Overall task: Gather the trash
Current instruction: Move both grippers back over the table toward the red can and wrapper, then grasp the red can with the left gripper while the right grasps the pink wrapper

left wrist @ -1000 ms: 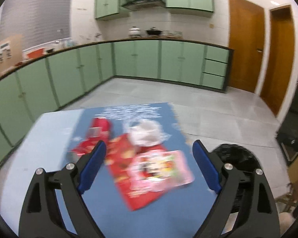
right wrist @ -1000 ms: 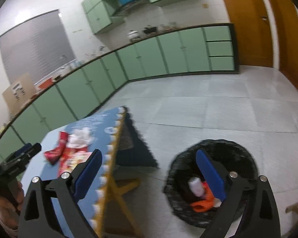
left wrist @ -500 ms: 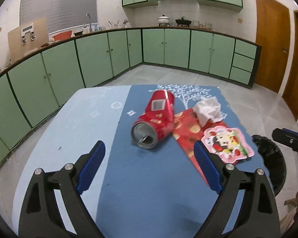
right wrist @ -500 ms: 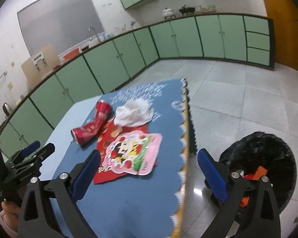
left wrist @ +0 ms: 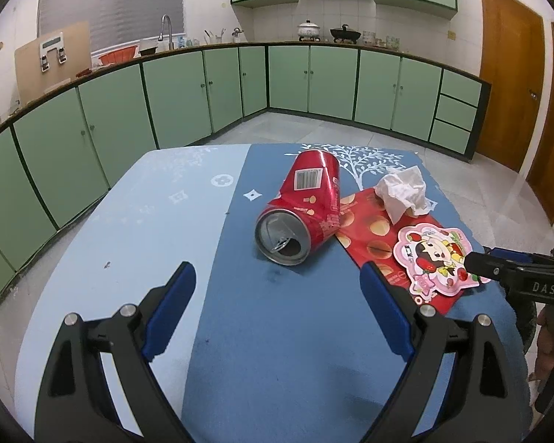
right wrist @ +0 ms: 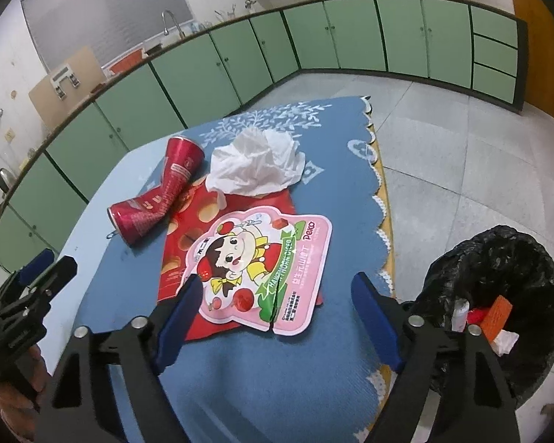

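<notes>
We find the trash gathered on a table covered by a blue cloth (left wrist: 277, 332), and we take the dented red drink can (left wrist: 306, 206) as our reference. The can lies on its side with its opened top facing the left gripper (left wrist: 277, 295). Just beside the can, and partly under its edge, lies a flat red wrapper (left wrist: 373, 236) printed with round shapes. A crumpled white tissue (left wrist: 402, 192) rests on the far end of that wrapper, near the can's base end. A pink cartoon snack pouch (right wrist: 266, 269) lies on top of the red wrapper, on the side away from the can.

We note the left gripper with its blue pads (left wrist: 173, 306) spread wide and nothing between them; it sits over bare cloth, short of the can and apart from it. The right gripper (right wrist: 277, 306) also stands fairly wide, though its jaws have just been closing. Its pads (right wrist: 181, 313) flank the near edge of the pink pouch without pressing on it, as far as we can tell; the left pad overlaps the pouch's corner in the right wrist view.

A bin lined with a black bag (right wrist: 498, 258) stands on the tiled floor beyond the table's scalloped edge, well apart from the can. It already holds an orange scrap, a white piece and a small bottle-like item.
</notes>
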Demonstrator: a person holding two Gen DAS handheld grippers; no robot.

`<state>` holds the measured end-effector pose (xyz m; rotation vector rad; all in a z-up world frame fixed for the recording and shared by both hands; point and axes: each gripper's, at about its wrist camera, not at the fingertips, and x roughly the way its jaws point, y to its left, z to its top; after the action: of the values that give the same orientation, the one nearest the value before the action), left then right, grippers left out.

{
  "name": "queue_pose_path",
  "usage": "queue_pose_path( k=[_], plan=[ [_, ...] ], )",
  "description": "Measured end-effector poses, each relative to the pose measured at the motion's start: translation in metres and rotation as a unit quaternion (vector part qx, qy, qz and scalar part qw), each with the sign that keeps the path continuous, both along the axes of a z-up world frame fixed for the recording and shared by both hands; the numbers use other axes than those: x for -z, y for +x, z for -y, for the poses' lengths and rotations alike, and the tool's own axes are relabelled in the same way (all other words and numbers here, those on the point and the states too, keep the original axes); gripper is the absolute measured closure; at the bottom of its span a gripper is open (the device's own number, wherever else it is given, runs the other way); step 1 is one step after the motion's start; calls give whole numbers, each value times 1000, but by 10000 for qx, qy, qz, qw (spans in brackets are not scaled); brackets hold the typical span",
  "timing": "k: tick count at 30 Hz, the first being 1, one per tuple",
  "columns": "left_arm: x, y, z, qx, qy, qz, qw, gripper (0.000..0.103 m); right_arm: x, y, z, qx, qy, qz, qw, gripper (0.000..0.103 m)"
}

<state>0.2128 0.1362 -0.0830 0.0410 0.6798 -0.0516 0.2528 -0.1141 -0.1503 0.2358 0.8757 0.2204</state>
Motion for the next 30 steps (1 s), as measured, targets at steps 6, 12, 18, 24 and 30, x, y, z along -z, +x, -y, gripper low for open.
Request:
queue_pose_path(
  k=[6,12,18,24,30],
  plan=[
    [5,19,0,2,-182,-101,9998,15,4,6,-4,-101,52,-108,9999,46],
    [9,40,8,67,-257,-122,9996,15,3,8,-1,-102,-14,-113,9999,48],
    [10,68,11,149,-370,-128,9991,14,5,12,1,-139,-38,-134,9998,44],
    [25,91,12,186,-586,-355,9975,14,5,14,-1,-168,-71,-94,9998,44],
    [32,109,21,262,-626,-542,9962,12,6,14,-1,-205,-63,-69,9997,44]
  ],
)
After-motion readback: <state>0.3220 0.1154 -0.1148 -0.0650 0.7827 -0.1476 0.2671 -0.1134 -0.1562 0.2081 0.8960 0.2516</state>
